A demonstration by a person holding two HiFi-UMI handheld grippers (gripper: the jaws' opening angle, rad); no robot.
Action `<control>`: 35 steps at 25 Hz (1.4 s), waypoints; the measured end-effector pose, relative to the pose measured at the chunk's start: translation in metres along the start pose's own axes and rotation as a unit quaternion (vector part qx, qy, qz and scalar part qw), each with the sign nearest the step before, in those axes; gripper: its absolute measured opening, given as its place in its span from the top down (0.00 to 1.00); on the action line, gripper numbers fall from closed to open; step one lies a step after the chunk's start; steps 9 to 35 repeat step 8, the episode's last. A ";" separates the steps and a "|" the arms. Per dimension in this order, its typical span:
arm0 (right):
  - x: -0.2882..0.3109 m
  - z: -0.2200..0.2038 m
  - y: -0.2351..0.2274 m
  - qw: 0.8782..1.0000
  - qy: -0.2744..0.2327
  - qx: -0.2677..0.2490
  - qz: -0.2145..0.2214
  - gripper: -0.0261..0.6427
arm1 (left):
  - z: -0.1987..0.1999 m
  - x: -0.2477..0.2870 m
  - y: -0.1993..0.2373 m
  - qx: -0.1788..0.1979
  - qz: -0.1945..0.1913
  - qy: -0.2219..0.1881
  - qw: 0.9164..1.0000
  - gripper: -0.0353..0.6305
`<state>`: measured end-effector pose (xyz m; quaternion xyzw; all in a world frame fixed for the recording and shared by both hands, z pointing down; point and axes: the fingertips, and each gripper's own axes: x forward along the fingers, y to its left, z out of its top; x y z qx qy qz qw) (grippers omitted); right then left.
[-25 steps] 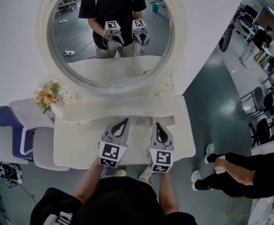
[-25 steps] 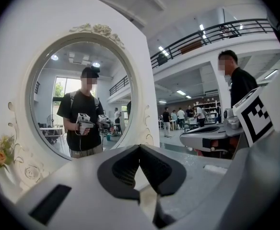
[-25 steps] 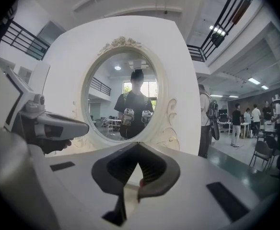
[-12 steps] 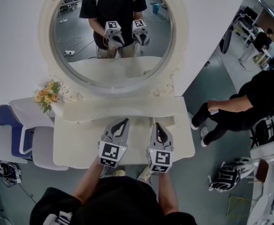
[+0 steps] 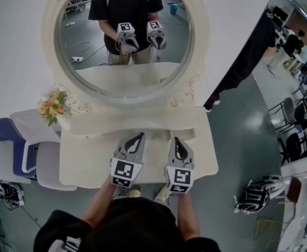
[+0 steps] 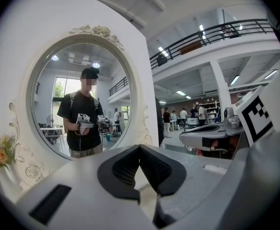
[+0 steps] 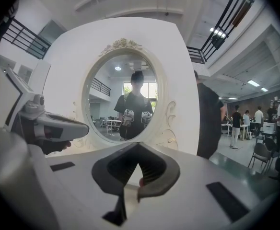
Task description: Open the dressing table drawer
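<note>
Both tools sit side by side over the near middle of the dressing table [image 5: 85,164], pointing at the mirror [image 5: 127,80]. left gripper [image 5: 141,137]: jaws together, nothing between them. right gripper [image 5: 175,140]: also together, empty. The drawer can't be made out in any view. Flowers [image 5: 52,108] are on the table's far-left corner, with a chair [image 5: 23,152] further left.

The cream-white dressing table [image 5: 85,161] stands on a grey-green floor [image 5: 237,135], and on its raised back ledge [image 5: 143,123] a big round mirror [image 5: 90,49] stands, with a small bunch of yellow and orange flowers [image 5: 52,107] at the left end.
</note>
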<state>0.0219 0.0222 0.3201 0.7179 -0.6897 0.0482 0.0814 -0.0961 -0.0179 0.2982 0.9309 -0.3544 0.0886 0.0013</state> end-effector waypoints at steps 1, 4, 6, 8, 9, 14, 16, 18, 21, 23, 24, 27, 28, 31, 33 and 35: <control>-0.001 -0.001 0.000 1.000 0.002 0.000 -0.001 0.97 | 0.000 0.000 0.000 0.000 0.000 0.000 1.000 0.94; -0.001 -0.001 0.000 1.000 -0.004 0.001 0.000 0.97 | -0.001 0.000 0.001 -0.001 0.002 0.001 1.000 0.94; -0.001 -0.001 0.000 1.000 -0.005 0.000 0.002 0.97 | -0.001 0.000 0.001 0.000 0.002 0.002 1.000 0.94; -0.002 0.001 0.001 1.000 -0.008 -0.001 0.002 0.97 | -0.002 -0.001 0.001 0.001 0.003 0.003 1.000 0.94; -0.002 0.001 0.001 1.000 -0.008 -0.001 0.002 0.97 | -0.002 -0.001 0.001 0.001 0.003 0.003 1.000 0.94; -0.002 0.001 0.001 1.000 -0.008 -0.001 0.002 0.97 | -0.002 -0.001 0.001 0.001 0.003 0.003 1.000 0.94; -0.002 0.001 0.001 1.000 -0.008 -0.001 0.002 0.97 | -0.002 -0.001 0.001 0.001 0.003 0.003 1.000 0.94; -0.002 0.001 0.001 1.000 -0.008 -0.001 0.002 0.97 | -0.002 -0.001 0.001 0.001 0.003 0.003 1.000 0.94; -0.002 0.001 0.001 1.000 -0.008 -0.001 0.002 0.97 | -0.002 -0.001 0.001 0.001 0.003 0.003 1.000 0.94; -0.002 0.001 0.001 1.000 -0.008 -0.001 0.002 0.97 | -0.002 -0.001 0.001 0.001 0.003 0.003 1.000 0.94; -0.002 0.001 0.001 1.000 -0.008 -0.001 0.002 0.97 | -0.002 -0.001 0.001 0.001 0.003 0.003 1.000 0.94; -0.002 0.001 0.001 1.000 -0.008 -0.001 0.002 0.97 | -0.002 -0.001 0.001 0.001 0.003 0.003 1.000 0.94; -0.002 0.001 0.001 1.000 -0.008 -0.001 0.002 0.97 | -0.002 -0.001 0.001 0.001 0.003 0.003 1.000 0.94; -0.002 0.001 0.001 1.000 -0.008 -0.001 0.002 0.97 | -0.002 -0.001 0.001 0.001 0.003 0.003 1.000 0.94; -0.002 0.001 0.001 1.000 -0.008 -0.001 0.002 0.97 | -0.002 -0.001 0.001 0.001 0.003 0.003 1.000 0.94; -0.002 0.001 0.001 1.000 -0.008 -0.001 0.002 0.97 | -0.002 -0.001 0.001 0.001 0.003 0.003 1.000 0.94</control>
